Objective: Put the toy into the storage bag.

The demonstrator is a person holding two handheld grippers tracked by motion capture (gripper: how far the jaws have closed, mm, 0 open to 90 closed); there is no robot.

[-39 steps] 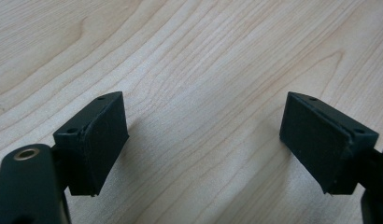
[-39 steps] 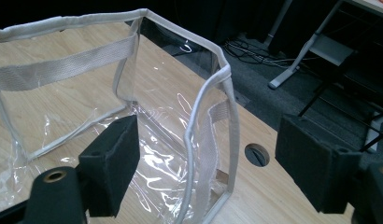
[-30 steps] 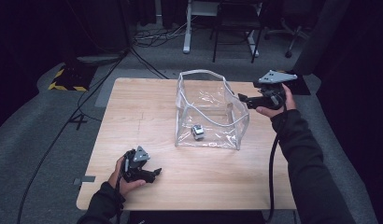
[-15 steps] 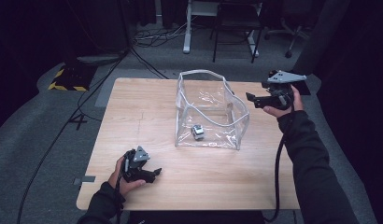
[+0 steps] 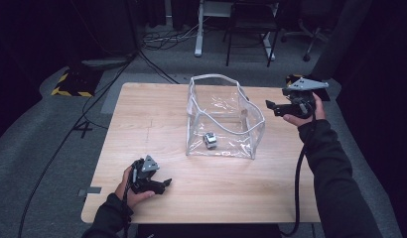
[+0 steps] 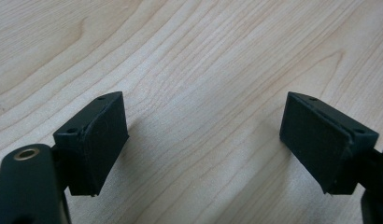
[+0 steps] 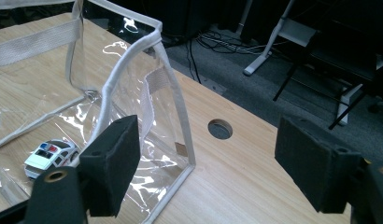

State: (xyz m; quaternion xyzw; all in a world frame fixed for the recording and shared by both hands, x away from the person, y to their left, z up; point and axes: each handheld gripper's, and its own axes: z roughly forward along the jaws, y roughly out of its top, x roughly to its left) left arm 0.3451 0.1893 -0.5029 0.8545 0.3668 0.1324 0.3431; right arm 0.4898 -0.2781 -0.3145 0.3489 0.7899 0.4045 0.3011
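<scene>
Your left gripper (image 5: 162, 185) rests spread and empty on the table (image 5: 142, 119), well apart from the clear bag (image 5: 224, 119) up to its right. Your right gripper (image 5: 271, 105), also spread and empty, hovers just beside the bag's right wall, so it's nearer; the toy car (image 5: 210, 140) lies inside, to its left.

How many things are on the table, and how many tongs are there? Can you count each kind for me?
Clear plastic bag: 1
Toy police car, inside the bag: 1
Tongs: 2, the left tongs and the right tongs, both open and holding nothing
Total: 4
</scene>
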